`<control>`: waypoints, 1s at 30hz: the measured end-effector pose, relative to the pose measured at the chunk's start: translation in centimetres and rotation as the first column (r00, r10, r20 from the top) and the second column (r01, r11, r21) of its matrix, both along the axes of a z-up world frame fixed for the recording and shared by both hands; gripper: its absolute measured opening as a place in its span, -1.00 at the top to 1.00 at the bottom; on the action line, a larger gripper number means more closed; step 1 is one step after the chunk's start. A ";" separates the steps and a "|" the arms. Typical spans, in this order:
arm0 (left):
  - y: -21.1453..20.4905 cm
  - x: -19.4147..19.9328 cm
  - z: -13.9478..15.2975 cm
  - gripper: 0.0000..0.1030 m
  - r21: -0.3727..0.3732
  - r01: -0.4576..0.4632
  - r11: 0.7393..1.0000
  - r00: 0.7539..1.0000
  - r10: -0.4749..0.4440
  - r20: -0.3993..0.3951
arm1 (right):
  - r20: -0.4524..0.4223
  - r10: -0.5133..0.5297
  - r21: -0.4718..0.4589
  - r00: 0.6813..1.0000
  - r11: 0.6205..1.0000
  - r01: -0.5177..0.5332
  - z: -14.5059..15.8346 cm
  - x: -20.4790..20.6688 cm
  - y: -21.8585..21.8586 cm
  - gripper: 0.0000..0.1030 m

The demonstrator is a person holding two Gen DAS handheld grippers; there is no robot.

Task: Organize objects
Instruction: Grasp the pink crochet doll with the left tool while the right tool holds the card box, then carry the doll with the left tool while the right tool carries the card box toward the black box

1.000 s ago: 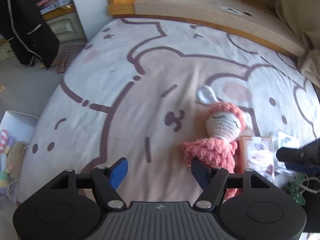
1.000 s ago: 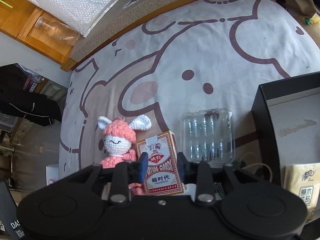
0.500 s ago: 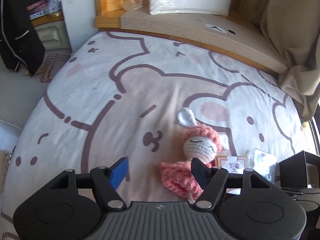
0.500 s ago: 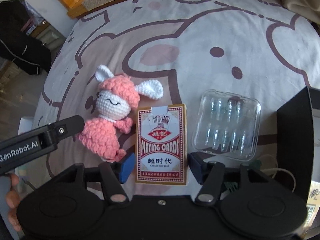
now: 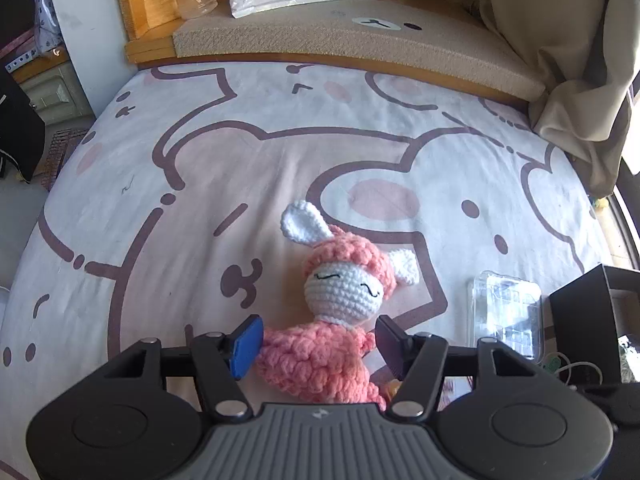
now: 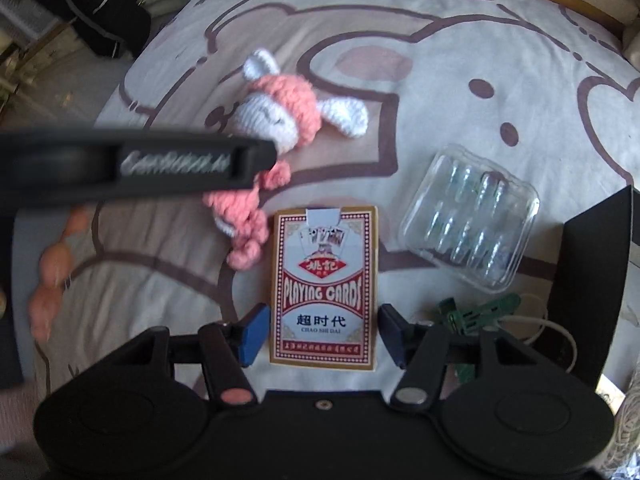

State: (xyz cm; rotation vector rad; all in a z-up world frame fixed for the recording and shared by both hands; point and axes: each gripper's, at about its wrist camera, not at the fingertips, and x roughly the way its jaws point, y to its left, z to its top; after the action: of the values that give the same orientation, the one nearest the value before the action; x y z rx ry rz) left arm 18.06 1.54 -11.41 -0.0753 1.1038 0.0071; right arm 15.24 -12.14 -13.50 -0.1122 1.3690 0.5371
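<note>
A pink crochet bunny doll (image 5: 344, 292) lies on the bear-print bedsheet (image 5: 200, 160). My left gripper (image 5: 318, 336) points down over it with the doll's pink body between its fingers. Its jaws are closing and the blue pads (image 5: 248, 344) are just reaching the yarn on both sides. In the right wrist view the doll (image 6: 280, 108) is partly hidden behind the left gripper's blurred black housing (image 6: 140, 164). A red playing-card box (image 6: 324, 280) lies flat beside the doll. My right gripper (image 6: 323, 322) stands open around the box's near end, with a gap on each side.
A clear plastic blister tray (image 6: 468, 220) lies right of the cards. An open black box (image 6: 592, 264) stands at the right edge, with a green clip (image 6: 476, 312) and a white cord (image 6: 556, 328) nearby. A person's fingers (image 6: 52, 264) hold the left tool. A cushioned wooden ledge (image 5: 340, 36) borders the bed's far side.
The left gripper came over the doll and its jaws narrowed around the body. The right gripper let go of the card box, which now lies flat between open fingers.
</note>
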 end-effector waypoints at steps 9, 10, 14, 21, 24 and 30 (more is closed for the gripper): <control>-1.0 0.9 -1.2 -0.13 0.070 0.009 0.997 0.999 -0.006 -0.035 | -0.024 0.073 -0.025 0.997 0.997 -0.074 -0.1 -1.6 -0.3 -0.19; -1.1 1.0 -1.3 -0.13 0.083 0.014 0.996 0.999 -0.011 -0.037 | -0.019 0.070 -0.029 0.997 0.997 -0.071 -0.2 -1.6 -0.2 -0.20; -1.0 1.3 -1.8 -0.13 0.099 0.019 0.995 0.999 -0.015 -0.047 | 0.023 0.083 -0.051 0.996 0.995 -0.082 -0.4 -1.7 0.8 -0.27; -0.6 1.7 -2.2 -0.15 0.068 0.000 0.998 0.998 0.004 -0.061 | 0.026 0.052 -0.031 0.998 0.998 -0.052 -0.6 -1.3 0.3 -0.31; -0.2 1.9 -2.3 -0.13 0.028 -0.028 0.999 0.996 0.030 -0.087 | 0.021 0.048 -0.041 0.999 0.998 -0.047 -0.6 -1.3 0.1 -0.19; 0.4 1.5 -2.0 0.11 -0.024 -0.043 0.999 0.994 0.041 -0.100 | 0.027 0.051 -0.063 0.998 0.997 -0.049 -0.4 -1.6 0.4 -0.17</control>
State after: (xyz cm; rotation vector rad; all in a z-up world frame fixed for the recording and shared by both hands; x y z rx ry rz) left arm 19.61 1.90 -13.40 -0.1224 1.2018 0.0348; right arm 13.63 -11.76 -13.88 -0.2053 1.3581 0.5328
